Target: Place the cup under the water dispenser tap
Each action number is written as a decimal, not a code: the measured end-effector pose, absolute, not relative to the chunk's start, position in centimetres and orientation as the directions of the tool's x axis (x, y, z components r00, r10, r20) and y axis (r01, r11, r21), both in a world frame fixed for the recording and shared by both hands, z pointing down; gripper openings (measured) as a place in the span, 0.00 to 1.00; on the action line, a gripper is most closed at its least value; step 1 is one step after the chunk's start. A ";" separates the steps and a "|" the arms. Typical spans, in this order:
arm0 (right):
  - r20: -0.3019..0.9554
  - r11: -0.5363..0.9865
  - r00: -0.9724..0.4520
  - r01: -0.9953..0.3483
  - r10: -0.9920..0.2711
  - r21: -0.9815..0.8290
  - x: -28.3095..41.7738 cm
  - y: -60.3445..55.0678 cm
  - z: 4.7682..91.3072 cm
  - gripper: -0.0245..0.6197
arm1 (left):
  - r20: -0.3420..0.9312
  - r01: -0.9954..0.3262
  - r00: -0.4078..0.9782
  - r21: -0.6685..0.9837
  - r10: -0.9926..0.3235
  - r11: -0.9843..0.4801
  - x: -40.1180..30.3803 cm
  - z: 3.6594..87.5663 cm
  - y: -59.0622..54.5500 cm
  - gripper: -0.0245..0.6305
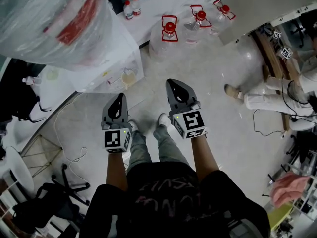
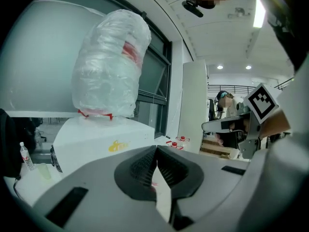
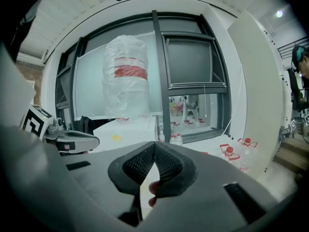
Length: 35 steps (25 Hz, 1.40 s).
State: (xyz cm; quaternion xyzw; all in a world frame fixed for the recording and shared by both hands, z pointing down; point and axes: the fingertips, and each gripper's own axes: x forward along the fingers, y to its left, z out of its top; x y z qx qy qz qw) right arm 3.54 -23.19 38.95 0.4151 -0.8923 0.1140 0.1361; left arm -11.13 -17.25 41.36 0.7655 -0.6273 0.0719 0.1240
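Note:
The white water dispenser (image 1: 101,58) stands at the upper left, topped by a plastic-wrapped bottle (image 1: 54,19) with a red band. A pale yellowish cup (image 1: 129,78) sits low at the dispenser's front; how it stands to the tap I cannot tell. My left gripper (image 1: 119,98) and right gripper (image 1: 172,85) hang side by side over the floor, short of the dispenser, both shut and empty. In the left gripper view the left gripper (image 2: 156,149) has its pads meeting, with the dispenser (image 2: 101,139) ahead. The right gripper (image 3: 154,145) looks the same in its own view, bottle (image 3: 126,76) ahead.
Large water jugs with red handles (image 1: 169,29) and small bottles (image 1: 131,6) stand on the floor behind the dispenser. A seated person's legs (image 1: 270,102) are at the right. A white cable (image 1: 67,133) and a black chair (image 1: 54,200) lie at the left.

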 end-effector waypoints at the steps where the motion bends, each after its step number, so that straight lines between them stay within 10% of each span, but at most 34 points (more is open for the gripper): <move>1: 0.336 0.627 -0.617 -0.773 -0.712 -0.091 3.5 -23.1 38.4 0.06 | 0.272 -0.978 0.207 0.091 -0.940 -0.189 -11.2 41.0 -17.1 0.06; 35: 0.195 0.669 -0.664 -0.741 -0.722 -0.047 4.8 -24.2 25.4 0.06 | 0.128 -0.995 0.101 -0.011 -0.987 -0.104 -13.0 25.5 -17.5 0.07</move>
